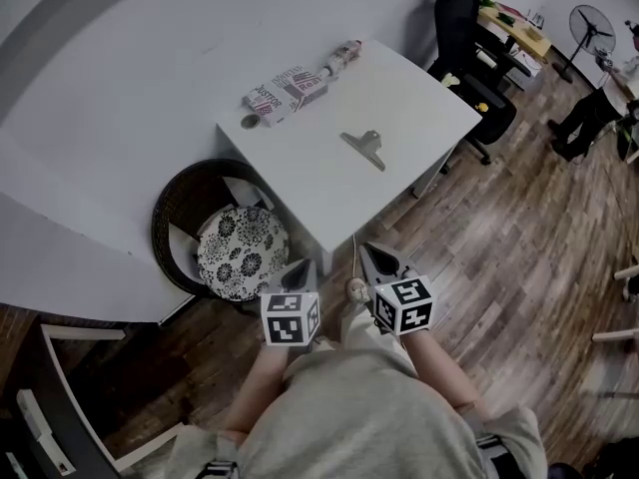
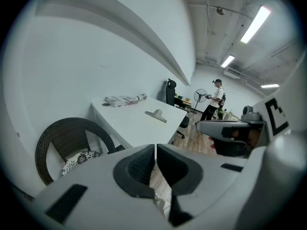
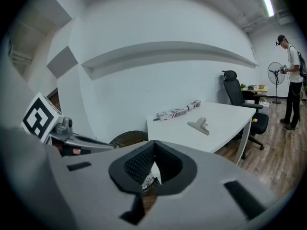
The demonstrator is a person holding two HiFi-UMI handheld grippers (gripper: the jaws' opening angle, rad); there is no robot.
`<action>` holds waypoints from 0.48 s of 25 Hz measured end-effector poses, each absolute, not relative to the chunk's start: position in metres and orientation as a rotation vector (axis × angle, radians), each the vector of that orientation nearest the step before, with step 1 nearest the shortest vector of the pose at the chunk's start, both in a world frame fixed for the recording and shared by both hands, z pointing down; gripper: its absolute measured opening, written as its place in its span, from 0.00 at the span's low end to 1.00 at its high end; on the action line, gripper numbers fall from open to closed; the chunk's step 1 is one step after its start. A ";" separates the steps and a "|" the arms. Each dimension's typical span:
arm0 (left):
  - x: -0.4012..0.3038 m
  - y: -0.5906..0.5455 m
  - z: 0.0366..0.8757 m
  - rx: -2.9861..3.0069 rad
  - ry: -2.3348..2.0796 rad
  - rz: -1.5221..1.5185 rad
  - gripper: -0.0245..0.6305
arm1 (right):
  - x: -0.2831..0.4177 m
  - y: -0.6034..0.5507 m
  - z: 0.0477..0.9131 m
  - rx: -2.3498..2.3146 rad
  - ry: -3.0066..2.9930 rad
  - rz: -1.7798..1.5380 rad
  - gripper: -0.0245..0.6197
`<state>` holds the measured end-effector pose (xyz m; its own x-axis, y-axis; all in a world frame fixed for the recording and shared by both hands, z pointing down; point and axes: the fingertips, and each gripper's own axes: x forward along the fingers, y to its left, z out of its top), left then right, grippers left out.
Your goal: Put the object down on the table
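Floorboards are lying open to the person's right and ahead, so there is plenty of room for stepping. The white table is jutting its near corner toward the two grippers, its long edges running away on either side. On the left, a wicker chair with a floral cushion is sitting tight against the table's left edge and closing off that side. A black office chair is standing at the far right corner, and another person is standing well apart beyond it. A patterned box and a bottle are lying along the far edge. The left gripper and the right gripper are hanging close to the person's body, just short of the near corner, each with its jaws pressed together on nothing. The metal clip, which I am taking for the task's object, is lying flat in the middle of the tabletop, well clear of every edge and of both grippers. So the putting-down is looking done already, or not under way, and I am judging that nothing more is called for than keeping the grippers back from the corner.
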<state>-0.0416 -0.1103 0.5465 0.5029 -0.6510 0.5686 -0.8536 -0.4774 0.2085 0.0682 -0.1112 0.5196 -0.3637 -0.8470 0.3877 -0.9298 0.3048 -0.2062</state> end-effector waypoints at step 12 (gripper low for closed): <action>-0.054 -0.087 0.547 2.293 -1.229 0.573 0.06 | 0.050 -0.083 0.526 1.632 -2.354 0.616 0.03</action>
<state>-0.0543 -0.0866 0.5465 0.5105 -0.6511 0.5616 -0.8487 -0.4864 0.2076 0.0497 -0.0834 0.5263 -0.3640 -0.8408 0.4007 -0.9293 0.2990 -0.2169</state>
